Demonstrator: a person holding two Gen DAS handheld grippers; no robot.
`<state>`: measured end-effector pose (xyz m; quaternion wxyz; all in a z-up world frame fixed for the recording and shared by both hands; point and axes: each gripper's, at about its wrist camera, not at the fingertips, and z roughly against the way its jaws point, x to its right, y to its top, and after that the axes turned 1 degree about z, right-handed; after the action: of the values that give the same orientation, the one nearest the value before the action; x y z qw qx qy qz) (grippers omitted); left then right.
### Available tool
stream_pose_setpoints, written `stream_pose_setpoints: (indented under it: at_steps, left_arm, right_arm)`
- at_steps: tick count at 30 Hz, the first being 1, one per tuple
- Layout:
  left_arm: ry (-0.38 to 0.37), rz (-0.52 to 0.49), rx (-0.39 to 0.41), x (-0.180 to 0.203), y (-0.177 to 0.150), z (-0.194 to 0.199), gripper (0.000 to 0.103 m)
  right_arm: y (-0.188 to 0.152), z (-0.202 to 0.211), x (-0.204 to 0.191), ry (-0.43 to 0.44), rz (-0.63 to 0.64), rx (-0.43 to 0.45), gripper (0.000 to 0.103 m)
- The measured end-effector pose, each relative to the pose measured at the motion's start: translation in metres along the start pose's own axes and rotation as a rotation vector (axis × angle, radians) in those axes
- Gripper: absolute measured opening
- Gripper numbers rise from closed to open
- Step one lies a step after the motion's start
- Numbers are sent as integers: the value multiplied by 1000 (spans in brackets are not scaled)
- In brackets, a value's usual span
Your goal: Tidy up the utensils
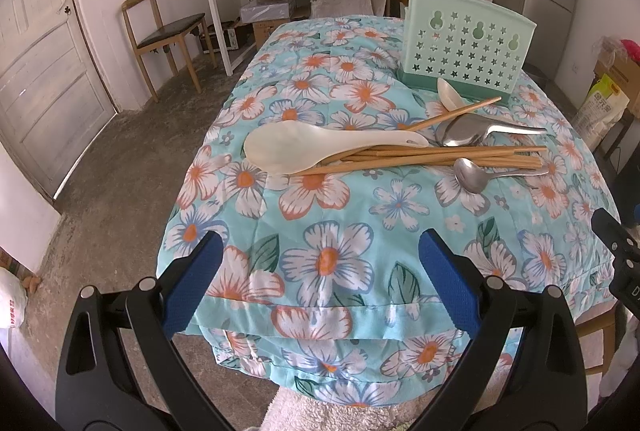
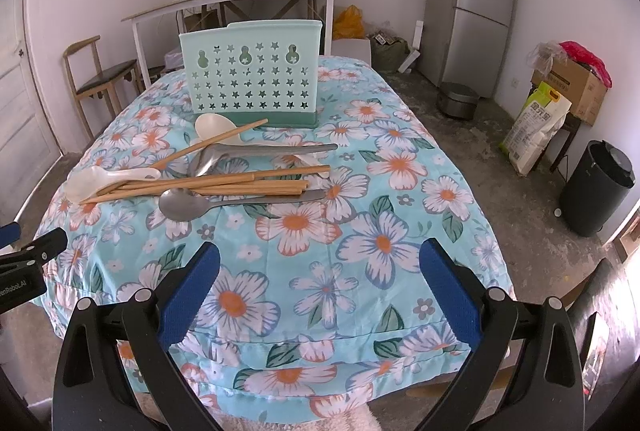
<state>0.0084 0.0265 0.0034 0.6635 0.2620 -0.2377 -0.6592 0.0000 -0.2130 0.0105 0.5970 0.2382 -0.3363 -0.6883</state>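
While both claws, left gripper (image 1: 320, 279) and right gripper (image 2: 320, 283), are hanging released, I'm eyeing the chopsticks (image 2: 224, 185) piled before the holder (image 2: 250, 69): light, stiff, slippery; I'm pinching mid-shaft.

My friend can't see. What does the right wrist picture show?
A jumbled pile of wooden chopsticks, two white spoons and two metal spoons lies on a flowery blue tablecloth, in front of a pale green utensil holder with star-shaped holes. The right gripper hovers open and empty near the table's front edge.
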Motion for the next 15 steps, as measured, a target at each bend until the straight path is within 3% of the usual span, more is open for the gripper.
stream_pose_setpoints:
  at_steps: [15]
  left_arm:
    - [-4, -3, -20, 2, 0, -10, 95]
  right_arm:
    - [-4, -13, 2, 24, -9, -39, 97]
